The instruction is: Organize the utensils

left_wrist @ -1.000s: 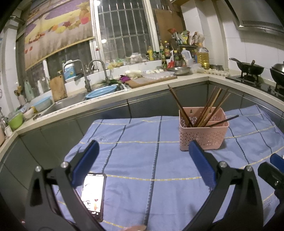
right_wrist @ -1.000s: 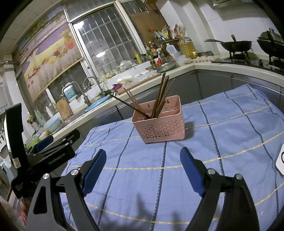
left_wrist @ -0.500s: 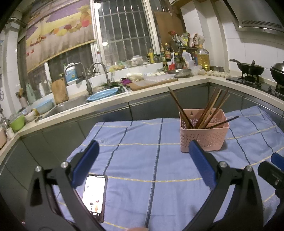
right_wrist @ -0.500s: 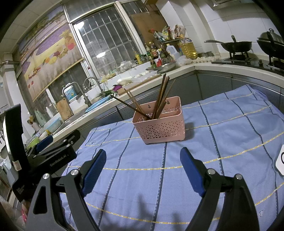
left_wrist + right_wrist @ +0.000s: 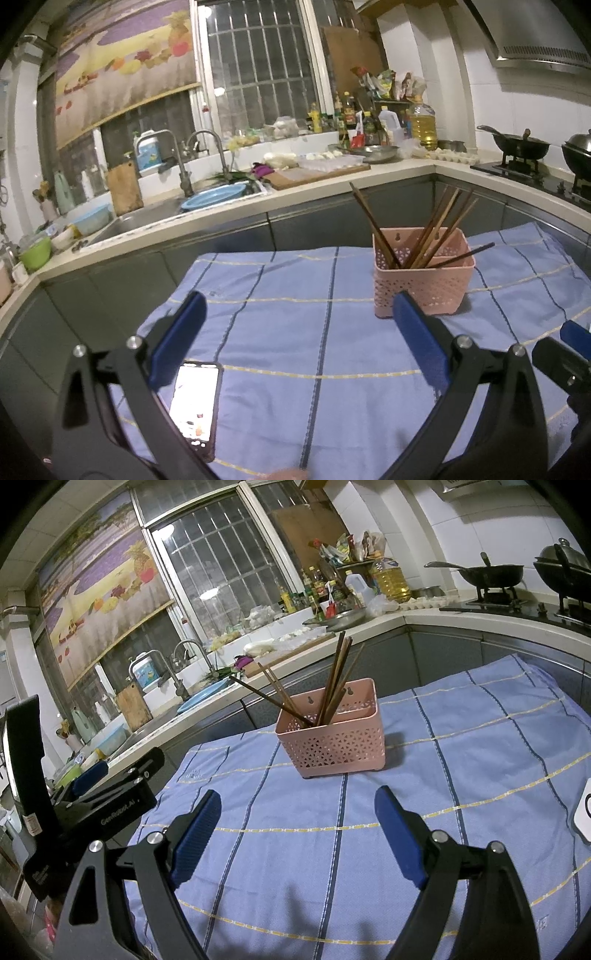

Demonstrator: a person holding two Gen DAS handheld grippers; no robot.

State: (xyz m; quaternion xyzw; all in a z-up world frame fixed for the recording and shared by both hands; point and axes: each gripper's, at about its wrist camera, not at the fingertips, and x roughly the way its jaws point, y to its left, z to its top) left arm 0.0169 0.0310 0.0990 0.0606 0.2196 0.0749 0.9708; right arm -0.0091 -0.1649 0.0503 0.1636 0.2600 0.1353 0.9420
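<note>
A kitchen at night framed the scene: a barred window (image 5: 258, 70) over the counter (image 5: 221, 214), a sink (image 5: 147, 218) with a blue basin (image 5: 214, 195) in it, bottles crowded in the corner, and a wok (image 5: 517, 142) on the stove at far right. In front of the counter lay a table spread with a blue checked cloth (image 5: 295, 332).

The left gripper (image 5: 299, 332) hung above the near part of the cloth with its blue-padded fingers (image 5: 181, 332) spread wide and nothing between them. Ahead of it and off toward its right finger stood the pink perforated basket (image 5: 424, 284), upright on the cloth, with the brown chopsticks (image 5: 432, 229) standing in it and fanning outward, one lying low across the rim toward the right. Under its left finger a phone (image 5: 195, 402) lay flat on the cloth with its screen lit.

The right gripper (image 5: 299, 834) was likewise spread apart and empty, held above the cloth. The basket (image 5: 332, 734) sat almost straight ahead of it, apart from both fingertips, the chopsticks (image 5: 332, 683) leaning mostly leftward. Far to its left the body of the other gripper showed, and a small white object (image 5: 585, 816) lay at the right edge of the cloth; what it was I could not tell
</note>
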